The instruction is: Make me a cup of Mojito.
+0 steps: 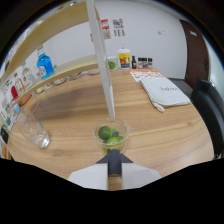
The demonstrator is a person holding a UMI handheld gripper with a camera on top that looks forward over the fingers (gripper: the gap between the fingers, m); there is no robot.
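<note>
Nearest, the gripper [114, 170] shows only as a dark wedge over a pale base, its tips hidden, so whether the fingers are clenched or released cannot be told. Just ahead of them a clear plastic cup [113, 136] stands on the wooden table [165, 130] with lime pieces [106, 133] inside, and a long white rod [103, 65] rises out of it, leaning slightly left. To the left an empty glass [33, 128] stands alone. Further right lies a white cloth bag [165, 92], beside a dark chair [210, 105] at the table's edge. At the far side small jars and bottles [131, 60] cluster. A shelf [60, 70] of bottles runs along the left, against a white wall [145, 30] with posted papers.
</note>
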